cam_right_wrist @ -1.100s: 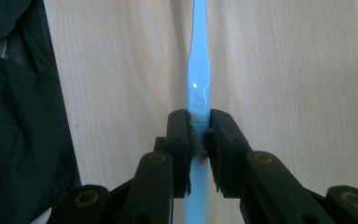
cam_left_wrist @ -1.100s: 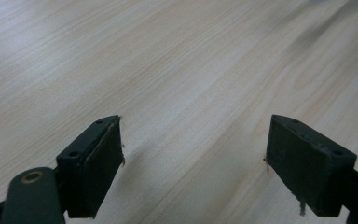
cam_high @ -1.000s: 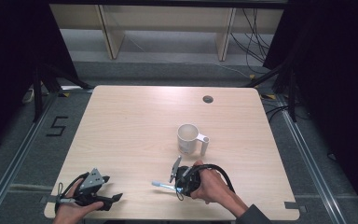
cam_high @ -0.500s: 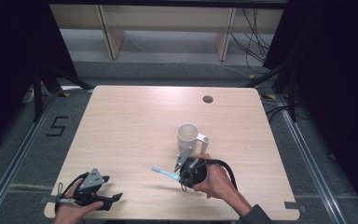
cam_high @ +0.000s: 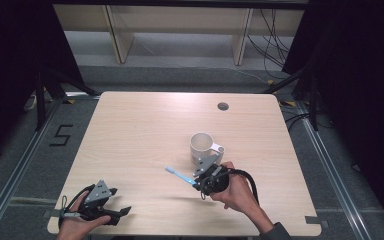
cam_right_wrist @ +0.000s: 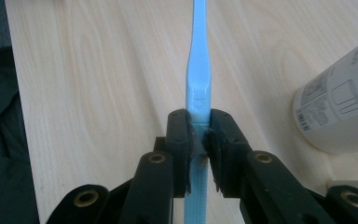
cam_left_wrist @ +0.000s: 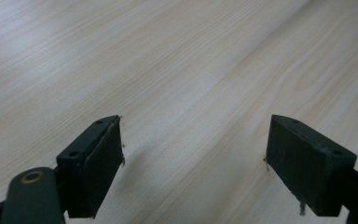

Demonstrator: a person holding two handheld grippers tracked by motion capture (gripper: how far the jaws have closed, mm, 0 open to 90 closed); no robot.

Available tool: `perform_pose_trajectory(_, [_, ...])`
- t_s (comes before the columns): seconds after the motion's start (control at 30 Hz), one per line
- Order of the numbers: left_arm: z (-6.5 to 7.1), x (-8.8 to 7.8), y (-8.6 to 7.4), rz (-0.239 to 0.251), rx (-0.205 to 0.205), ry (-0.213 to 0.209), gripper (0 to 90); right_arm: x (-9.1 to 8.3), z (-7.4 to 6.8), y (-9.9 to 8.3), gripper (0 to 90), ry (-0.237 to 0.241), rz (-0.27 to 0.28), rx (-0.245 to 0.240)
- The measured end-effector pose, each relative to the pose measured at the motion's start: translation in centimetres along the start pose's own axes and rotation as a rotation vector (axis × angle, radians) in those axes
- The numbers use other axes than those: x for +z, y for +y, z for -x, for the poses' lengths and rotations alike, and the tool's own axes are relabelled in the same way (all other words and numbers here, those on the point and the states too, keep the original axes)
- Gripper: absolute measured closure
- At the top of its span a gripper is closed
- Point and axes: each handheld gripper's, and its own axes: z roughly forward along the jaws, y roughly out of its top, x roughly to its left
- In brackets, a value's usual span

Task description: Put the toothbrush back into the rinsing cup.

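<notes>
Gripping a light-blue toothbrush [cam_right_wrist: 198, 88] by its handle, right claw [cam_high: 200, 182] has both jaws closed tight on it, head end pointing away toward bench [cam_high: 145, 130] centre-left, raised off the wood. White mug [cam_high: 202, 146] stands just beside the right claw, on its far side, handle toward the hand; it's the nearest obstruction. Left claw [cam_high: 122, 212] sits low at the near-left bench corner, jaws spread wide, nothing between them, well apart from the toothbrush. Small dark round hole [cam_high: 223, 106] near the far edge. Shelving [cam_high: 180, 30] behind the bench.
</notes>
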Motion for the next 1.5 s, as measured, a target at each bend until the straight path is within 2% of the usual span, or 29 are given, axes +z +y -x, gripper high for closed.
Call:
perform_pose_trajectory(0.3, [0.0, 0.0, 0.0, 0.004, 0.001, 0.001, 18.0, -0.6, 0.5, -0.7, 78.8, -0.012, 0.078, 0.037])
perform_pose_trajectory(0.5, [0.0, 0.0, 0.0, 0.011, -0.005, 0.003, 18.0, -0.8, 0.6, -1.2, 78.8, -0.024, 0.15, 0.07])
perform_pose_trajectory(0.57, [0.0, -0.1, 0.0, 0.002, 0.006, 0.007, 18.0, -0.9, 0.7, -1.4, 78.8, -0.034, 0.156, 0.08])
perform_pose_trajectory(0.6, [0.1, 0.0, 0.0, 0.009, -0.005, 0.004, 18.0, -1.0, 0.8, -1.5, 78.9, -0.025, 0.148, 0.084])
perform_pose_trajectory(0.63, [0.0, -0.1, 0.0, 0.0, 0.007, 0.008, 18.0, -1.0, 0.9, -1.5, 78.9, -0.038, 0.171, 0.082])
perform_pose_trajectory(0.67, [0.1, 0.0, 0.0, 0.012, -0.008, 0.006, 18.0, -1.1, 0.9, -1.6, 78.8, -0.032, 0.176, 0.096])
perform_pose_trajectory(0.7, [0.1, 0.0, 0.0, 0.012, -0.008, 0.006, 18.0, -1.1, 0.9, -1.6, 78.8, -0.032, 0.176, 0.096])
perform_pose_trajectory(0.73, [0.1, 0.0, 0.1, 0.008, -0.004, 0.006, 18.0, -1.2, 1.2, -1.6, 78.8, -0.041, 0.193, 0.076])
perform_pose_trajectory(0.8, [0.2, 0.1, 0.0, 0.026, -0.018, -0.003, 18.0, -1.7, 1.4, -1.8, 78.8, -0.046, 0.208, 0.091])
perform_pose_trajectory(0.87, [0.1, -0.1, 0.1, 0.014, 0.001, -0.008, 18.0, -1.8, 1.5, -1.8, 78.8, -0.041, 0.207, 0.093])
perform_pose_trajectory(1.07, [0.1, -0.1, 0.1, 0.008, 0.007, -0.002, 18.0, -2.7, 2.0, -2.0, 78.8, -0.056, 0.288, 0.116])
perform_pose_trajectory(1.13, [0.1, -0.1, 0.1, 0.013, 0.002, -0.005, 18.0, -2.8, 2.0, -2.0, 78.9, -0.068, 0.294, 0.123])
perform_pose_trajectory(1.17, [0.0, -0.1, 0.1, 0.008, 0.004, -0.007, 18.0, -3.1, 2.2, -2.1, 78.9, -0.067, 0.324, 0.13])
perform_pose_trajectory(1.23, [0.0, -0.2, 0.1, -0.001, 0.009, -0.004, 18.0, -3.3, 2.3, -2.1, 78.8, -0.065, 0.334, 0.13])
perform_pose_trajectory(1.3, [0.1, -0.1, 0.1, 0.008, 0.007, -0.002, 18.0, -3.8, 2.3, -2.1, 78.8, -0.073, 0.343, 0.151])
perform_pose_trajectory(1.37, [0.1, -0.1, 0.1, 0.015, -0.001, 0.003, 18.0, -4.0, 2.6, -2.1, 78.8, -0.087, 0.365, 0.138])
perform_pose_trajectory(1.5, [0.0, -0.1, 0.1, 0.013, 0.002, 0.001, 18.0, -4.5, 2.9, -2.3, 78.8, -0.096, 0.387, 0.16])
